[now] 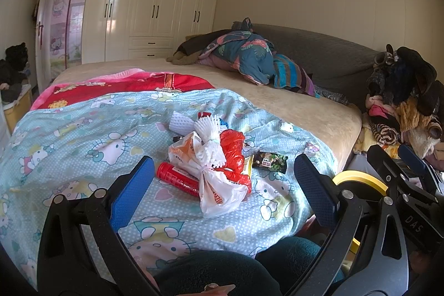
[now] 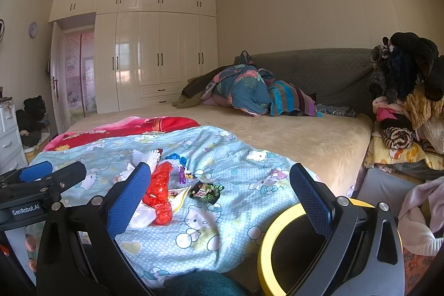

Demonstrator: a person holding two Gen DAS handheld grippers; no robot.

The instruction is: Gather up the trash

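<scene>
Nothing picked up yet; both the left gripper (image 1: 223, 179) and right gripper (image 2: 220, 192) hold jaws wide, empty; next, close on the knotted white plastic bag (image 1: 219, 190) and carry it to the yellow-rimmed bin (image 2: 280, 224).

A pale blue cartoon-cat quilt (image 1: 83, 135) lies across the tan bed (image 1: 291, 107), with a red blanket (image 1: 125, 88) beyond it. Rumpled floral bedding (image 2: 244, 88) rests against the grey headboard (image 2: 319, 68). Cream wardrobes (image 2: 155, 46) line the far wall; clothes pile (image 2: 408, 90) beside the bed.
</scene>
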